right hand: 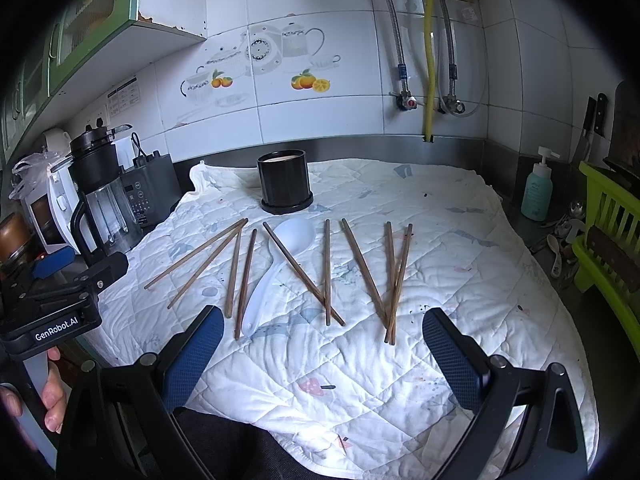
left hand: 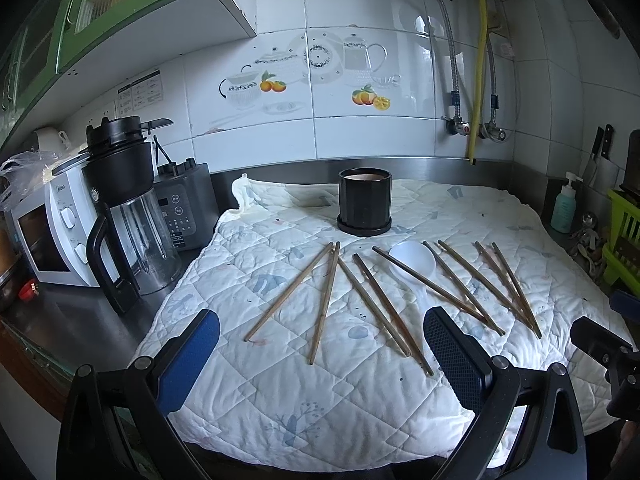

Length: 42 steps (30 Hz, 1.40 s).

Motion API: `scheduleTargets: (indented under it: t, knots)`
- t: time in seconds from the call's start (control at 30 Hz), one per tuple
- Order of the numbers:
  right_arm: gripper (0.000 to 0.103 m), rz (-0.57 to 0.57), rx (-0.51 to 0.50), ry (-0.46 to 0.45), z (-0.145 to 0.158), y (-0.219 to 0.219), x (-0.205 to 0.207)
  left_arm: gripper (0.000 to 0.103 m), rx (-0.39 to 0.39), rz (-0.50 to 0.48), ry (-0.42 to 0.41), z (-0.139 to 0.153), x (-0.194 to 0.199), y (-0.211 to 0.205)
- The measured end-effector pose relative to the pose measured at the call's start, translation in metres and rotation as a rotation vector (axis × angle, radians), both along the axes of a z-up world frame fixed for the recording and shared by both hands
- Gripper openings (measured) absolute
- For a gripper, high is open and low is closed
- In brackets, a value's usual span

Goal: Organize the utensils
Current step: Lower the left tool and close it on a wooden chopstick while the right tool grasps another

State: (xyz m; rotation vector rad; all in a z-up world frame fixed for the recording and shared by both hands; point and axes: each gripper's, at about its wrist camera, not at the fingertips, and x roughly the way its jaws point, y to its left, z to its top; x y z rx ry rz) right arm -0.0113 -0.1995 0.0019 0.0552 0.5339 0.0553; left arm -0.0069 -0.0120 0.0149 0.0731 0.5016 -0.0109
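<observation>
Our left gripper (left hand: 322,344) and right gripper (right hand: 324,346) both have jaws spread wide, holding nothing, low over the near edge of the cloth (right hand: 460,248) on the table. The chopsticks (right hand: 362,268) and the white spoon (right hand: 276,264) lie flat just ahead, long ways pointing away from us. The black cup (right hand: 285,182) stands behind them, and we think either hand is about as close.

Home kitchen: microwave (left hand: 48,236), blender (left hand: 128,216)

chopsticks (right hand: 326,272) crowd mid-quilt; near quilt (right hand: 360,392) lies bare.
</observation>
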Motion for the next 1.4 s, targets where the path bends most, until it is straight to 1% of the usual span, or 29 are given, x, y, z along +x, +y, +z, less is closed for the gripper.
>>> scheduleTargets:
  t: [0.2, 0.43, 0.6, 0.73, 0.9, 1.1, 1.17, 1.2, 1.27, 1.4]
  knots:
    - [0.103, 0.007, -0.009, 0.008, -0.002, -0.004, 0.008, 0.103, 0.007, -0.005, 0.010, 0.001, 0.012, -0.002]
    - [0.103, 0.018, -0.018, 0.018, 0.006, -0.005, 0.022, 0.103, 0.006, -0.026, 0.031, 0.001, 0.035, -0.004]
    - [0.103, 0.032, -0.021, 0.034, 0.009, -0.007, 0.036, 0.103, -0.020, -0.056, 0.063, 0.003, 0.058, 0.000]
    - [0.103, 0.048, -0.029, 0.051, 0.011, -0.010, 0.050, 0.103, -0.055, -0.045, 0.098, 0.001, 0.081, 0.009]
    - [0.099, 0.072, -0.013, 0.081, 0.014, -0.020, 0.069, 0.103, -0.074, -0.060, 0.133, 0.001, 0.110, 0.023]
    - [0.091, 0.080, 0.002, 0.135, 0.012, -0.038, 0.096, 0.097, -0.079, -0.064, 0.164, 0.000, 0.147, 0.034]
    - [0.087, 0.076, 0.006, 0.153, 0.011, -0.046, 0.105, 0.088, -0.082, -0.075, 0.179, -0.003, 0.157, 0.036]
    - [0.086, 0.070, 0.004, 0.161, 0.011, -0.050, 0.110, 0.087, -0.082, -0.082, 0.190, -0.005, 0.164, 0.038]
    - [0.079, 0.065, 0.000, 0.175, 0.009, -0.057, 0.119, 0.081, -0.084, -0.084, 0.210, -0.009, 0.176, 0.041]
    - [0.070, 0.060, 0.012, 0.220, 0.005, -0.072, 0.142, 0.070, -0.124, -0.096, 0.272, -0.018, 0.203, 0.053]
